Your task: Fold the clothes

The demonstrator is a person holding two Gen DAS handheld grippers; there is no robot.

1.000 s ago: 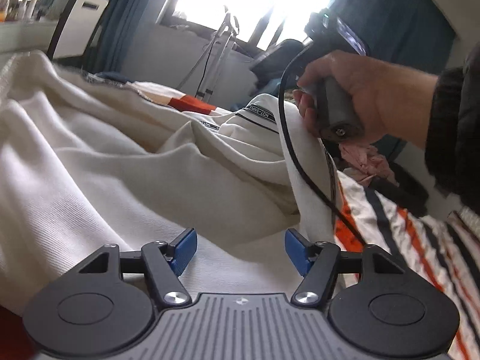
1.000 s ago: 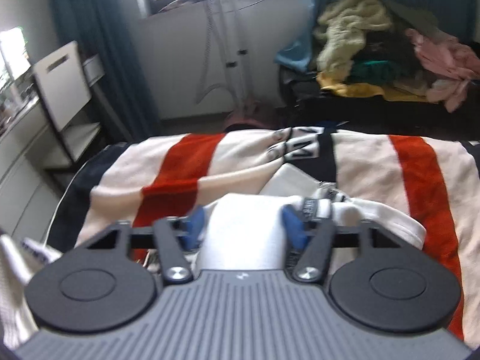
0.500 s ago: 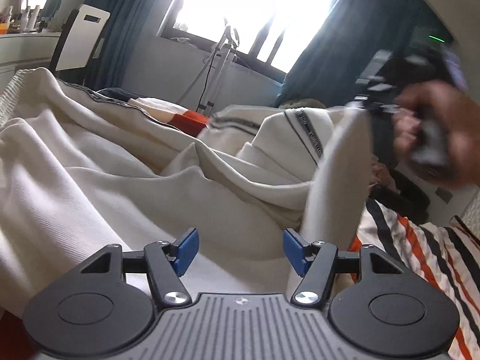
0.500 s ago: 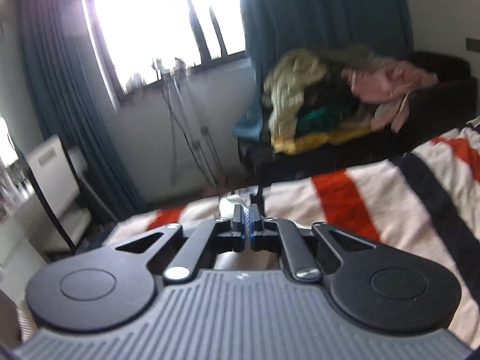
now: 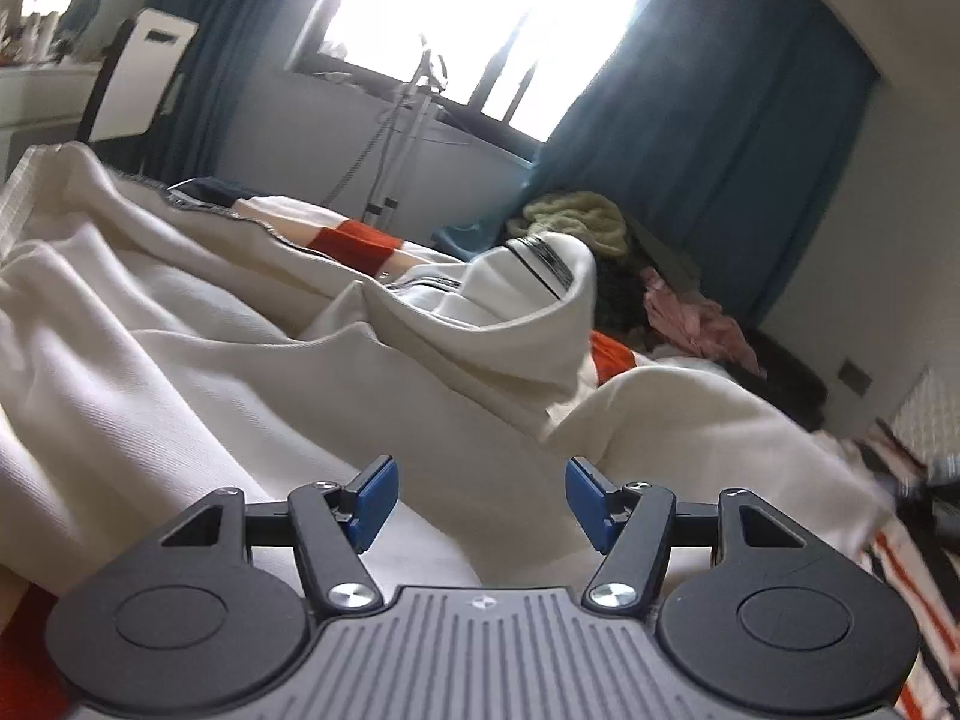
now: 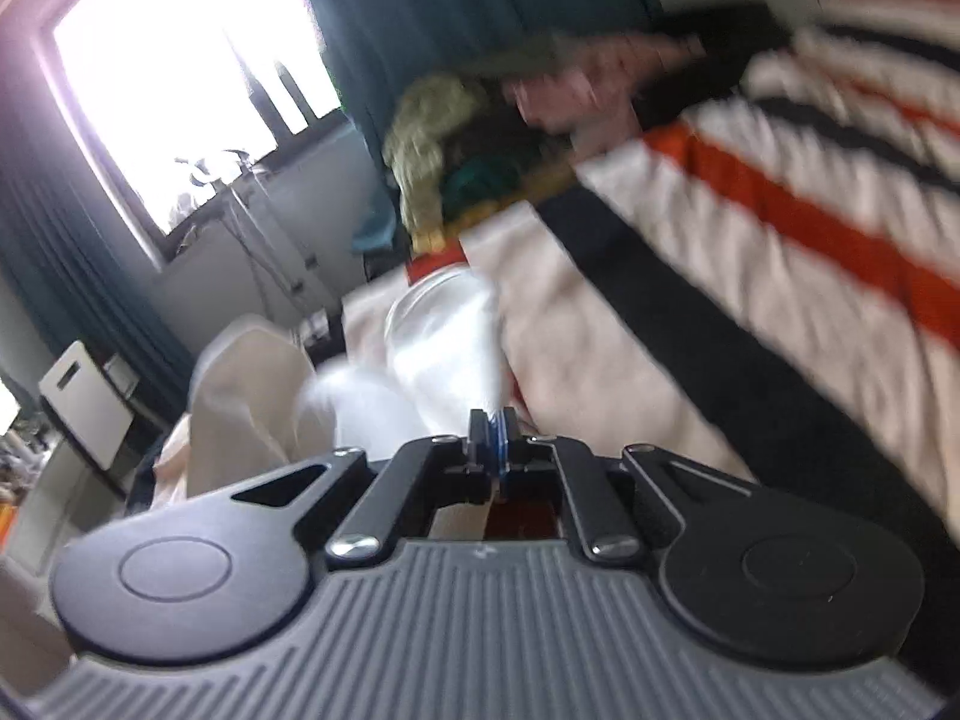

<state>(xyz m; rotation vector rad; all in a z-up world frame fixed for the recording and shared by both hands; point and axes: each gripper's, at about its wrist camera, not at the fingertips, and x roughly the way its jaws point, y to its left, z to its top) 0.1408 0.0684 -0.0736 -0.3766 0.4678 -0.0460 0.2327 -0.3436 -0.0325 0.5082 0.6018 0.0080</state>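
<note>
Cream knit fabric of a sweatshirt (image 5: 252, 372) fills the left and centre of the left wrist view, rumpled across a bed with a striped blanket (image 5: 354, 243). Low in the frame, the left gripper (image 5: 478, 501) hovers just above the cloth, its blue-padded fingers (image 5: 373, 498) spread wide and empty. In the right wrist view, tilted and motion-blurred, the right gripper (image 6: 494, 441) has its fingers pressed together on a fold of the sweatshirt (image 6: 444, 342), which stretches away toward the centre left. Orange, black and white blanket stripes (image 6: 780, 252) run across the right half.
</note>
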